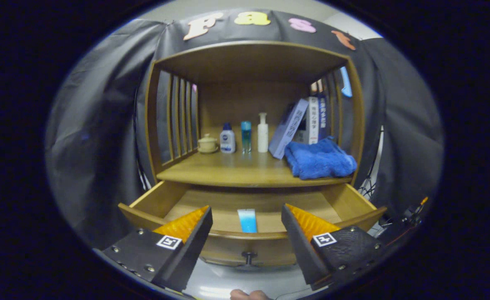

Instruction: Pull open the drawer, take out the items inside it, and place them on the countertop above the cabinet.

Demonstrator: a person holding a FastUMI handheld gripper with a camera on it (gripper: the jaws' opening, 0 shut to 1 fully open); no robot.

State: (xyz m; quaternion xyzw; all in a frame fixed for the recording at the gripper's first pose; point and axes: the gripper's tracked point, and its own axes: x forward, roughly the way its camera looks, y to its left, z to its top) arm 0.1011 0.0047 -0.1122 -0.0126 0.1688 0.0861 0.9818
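Wide-spread empty tool (247, 214) before pulled-out drawer (145, 212); blue tube (247, 220) inside; towel (319, 159) on countertop (228, 171).

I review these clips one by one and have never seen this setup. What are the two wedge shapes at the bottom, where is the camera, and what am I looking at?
The wedges are the two fingers of a hand-held gripper; a person carries it, and the camera rides on it looking forward. The fingers are spread apart, holding nothing. Just ahead, a wooden drawer stands pulled open, its knob facing you. Inside lies a blue-and-white tube. Above is the countertop with a small lidded cup, three bottles, leaning books and a folded blue towel.
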